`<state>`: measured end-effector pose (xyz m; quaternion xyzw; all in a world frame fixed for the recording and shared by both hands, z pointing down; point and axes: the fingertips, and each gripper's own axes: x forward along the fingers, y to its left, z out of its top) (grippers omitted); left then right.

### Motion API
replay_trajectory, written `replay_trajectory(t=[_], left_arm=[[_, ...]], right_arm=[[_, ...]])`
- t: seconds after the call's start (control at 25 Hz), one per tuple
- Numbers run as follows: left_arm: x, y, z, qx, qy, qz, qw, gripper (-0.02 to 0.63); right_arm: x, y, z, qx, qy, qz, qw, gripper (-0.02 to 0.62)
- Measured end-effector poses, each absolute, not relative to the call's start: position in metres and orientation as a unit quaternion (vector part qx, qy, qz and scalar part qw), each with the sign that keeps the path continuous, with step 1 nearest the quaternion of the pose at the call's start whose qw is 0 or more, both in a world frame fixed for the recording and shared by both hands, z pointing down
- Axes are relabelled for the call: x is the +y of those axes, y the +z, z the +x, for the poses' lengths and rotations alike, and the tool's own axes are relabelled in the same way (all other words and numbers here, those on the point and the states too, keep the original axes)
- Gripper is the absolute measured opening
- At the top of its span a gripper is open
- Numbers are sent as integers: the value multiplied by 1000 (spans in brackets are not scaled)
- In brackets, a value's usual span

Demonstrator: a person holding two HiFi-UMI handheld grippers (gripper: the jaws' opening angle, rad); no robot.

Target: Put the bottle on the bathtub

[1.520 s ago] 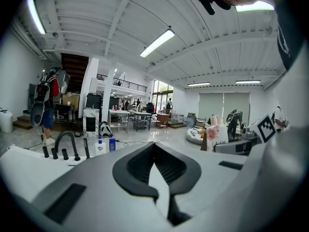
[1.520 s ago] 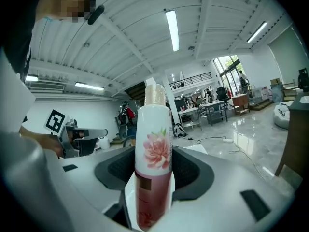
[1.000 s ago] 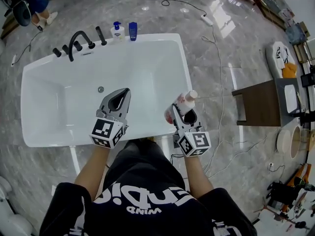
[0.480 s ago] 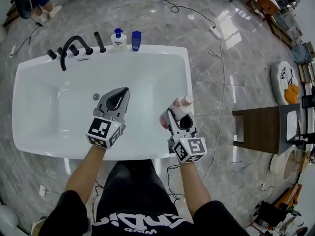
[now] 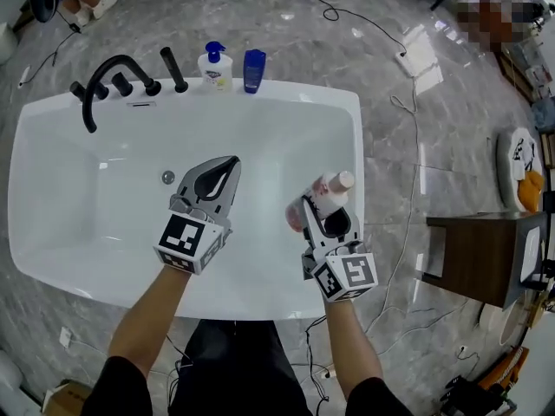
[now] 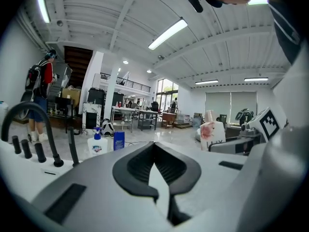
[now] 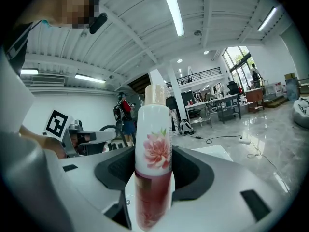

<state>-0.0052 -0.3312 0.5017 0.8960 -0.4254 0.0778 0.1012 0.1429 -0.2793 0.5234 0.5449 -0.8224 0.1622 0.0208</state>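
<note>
Right gripper (image 5: 314,211) has its fingers pinching the bottle (image 7: 153,153), white on top with a pink flower and red below, its cap end pointing away from the person. It hangs over the basin of the bathtub (image 5: 104,206), just inside the right-hand rim and not touching it. Left gripper (image 6: 154,146) hovers over the middle of the tub, fingers pressed together at the tips with nothing between them. On the far rim, a black faucet (image 5: 95,81), a pump bottle (image 5: 214,65) and a blue container (image 5: 254,69) stand side by side.
</note>
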Motion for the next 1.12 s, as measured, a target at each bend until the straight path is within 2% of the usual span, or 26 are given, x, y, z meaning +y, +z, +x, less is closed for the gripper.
replay_trajectory(t=[0.56, 0.76, 0.88, 1.12], left_arm=[[-403, 574, 33, -406, 80, 907, 86, 8], [-425, 601, 44, -405, 76, 905, 103, 8], [-437, 612, 48, -404, 87, 906, 91, 8], [-458, 630, 55, -400, 82, 906, 110, 8]], right_arm=[[-412, 579, 153, -832, 138, 536, 38, 238], [-454, 590, 153, -834, 132, 534, 40, 238], [-482, 595, 151, -839, 112, 530, 55, 238], [-539, 610, 151, -841, 86, 529, 79, 236]])
